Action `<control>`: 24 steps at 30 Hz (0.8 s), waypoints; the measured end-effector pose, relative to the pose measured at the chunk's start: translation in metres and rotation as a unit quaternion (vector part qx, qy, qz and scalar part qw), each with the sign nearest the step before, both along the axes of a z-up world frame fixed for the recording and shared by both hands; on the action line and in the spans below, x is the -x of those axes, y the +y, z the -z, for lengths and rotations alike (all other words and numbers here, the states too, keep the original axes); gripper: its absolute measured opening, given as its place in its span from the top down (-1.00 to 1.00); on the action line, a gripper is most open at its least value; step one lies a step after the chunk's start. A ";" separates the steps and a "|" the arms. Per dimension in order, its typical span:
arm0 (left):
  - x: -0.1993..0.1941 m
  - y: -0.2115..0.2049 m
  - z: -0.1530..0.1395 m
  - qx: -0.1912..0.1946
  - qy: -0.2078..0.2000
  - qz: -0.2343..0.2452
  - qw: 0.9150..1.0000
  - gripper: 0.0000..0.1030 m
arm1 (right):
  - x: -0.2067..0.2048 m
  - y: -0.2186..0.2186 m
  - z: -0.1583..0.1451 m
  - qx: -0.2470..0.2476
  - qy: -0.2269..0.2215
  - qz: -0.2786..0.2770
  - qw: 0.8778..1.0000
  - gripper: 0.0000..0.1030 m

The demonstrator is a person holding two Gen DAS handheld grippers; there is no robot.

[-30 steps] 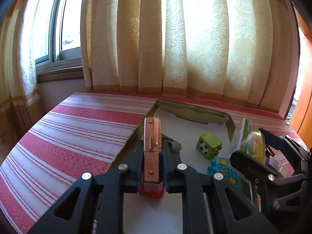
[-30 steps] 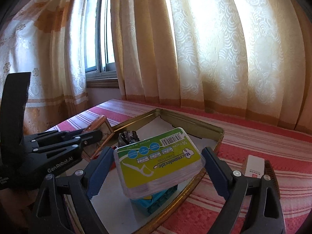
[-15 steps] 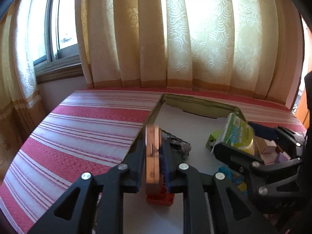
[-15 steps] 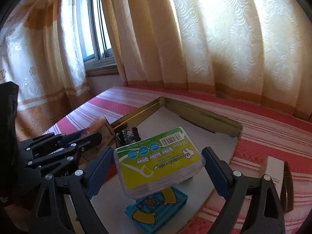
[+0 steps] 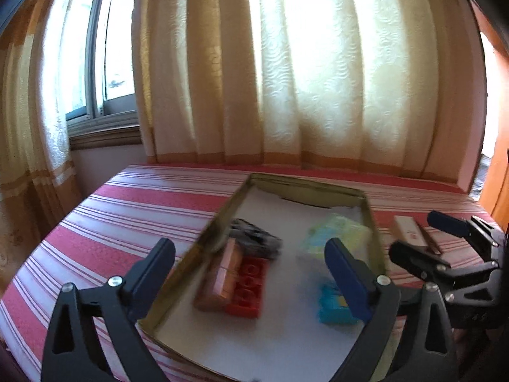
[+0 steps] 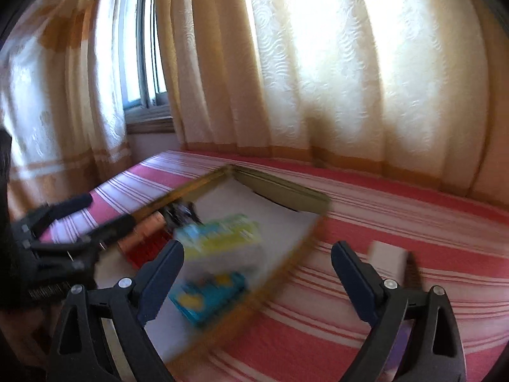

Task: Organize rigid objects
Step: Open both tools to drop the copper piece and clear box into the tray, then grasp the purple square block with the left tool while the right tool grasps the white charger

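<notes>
Both grippers are over the tray now, and both are empty. The left gripper (image 5: 249,267) has its jaws spreading wide with nothing pressed between them. Just ahead of its fingertips and below, the wooden block (image 5: 219,278) lies on the white liner, leaning against the red brick (image 5: 249,288) and tucked near the tray (image 5: 203,238) wall on the left finger's side. That looks like a deliberate spot: against the wall, things pack tight and leave room.

Beyond the block sits a dark, blurred object (image 5: 254,237); I can't say what it is.

The right gripper (image 6: 257,269) also has its fingers well apart and bare. The green and yellow packet (image 6: 222,235) lies in the tray just beyond its left finger, with the blue box (image 6: 210,293) nearer, between the fingers and low. Both rest loose on the liner.

Outside the tray, off past the right finger, a white box (image 6: 386,258) and a dark brown thing beside it wait on the striped cloth (image 6: 397,210). My guess is those go in next.
</notes>
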State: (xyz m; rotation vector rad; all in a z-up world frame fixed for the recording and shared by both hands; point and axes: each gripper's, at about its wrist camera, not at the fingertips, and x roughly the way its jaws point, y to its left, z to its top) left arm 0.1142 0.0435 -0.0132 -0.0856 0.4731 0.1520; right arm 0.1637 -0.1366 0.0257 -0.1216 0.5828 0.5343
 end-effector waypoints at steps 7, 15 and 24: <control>0.004 -0.062 0.002 0.015 -0.005 0.066 0.998 -0.99 | 0.011 -0.088 0.008 0.016 0.015 0.076 0.997 -0.85; -0.007 -0.109 0.004 -0.017 0.006 0.093 0.996 -0.99 | 0.012 -0.138 0.018 0.027 0.068 0.105 0.992 -0.85; -0.013 -0.112 0.007 -0.023 0.018 0.092 0.995 -0.99 | 0.008 -0.113 0.041 0.084 0.116 0.073 0.987 -0.85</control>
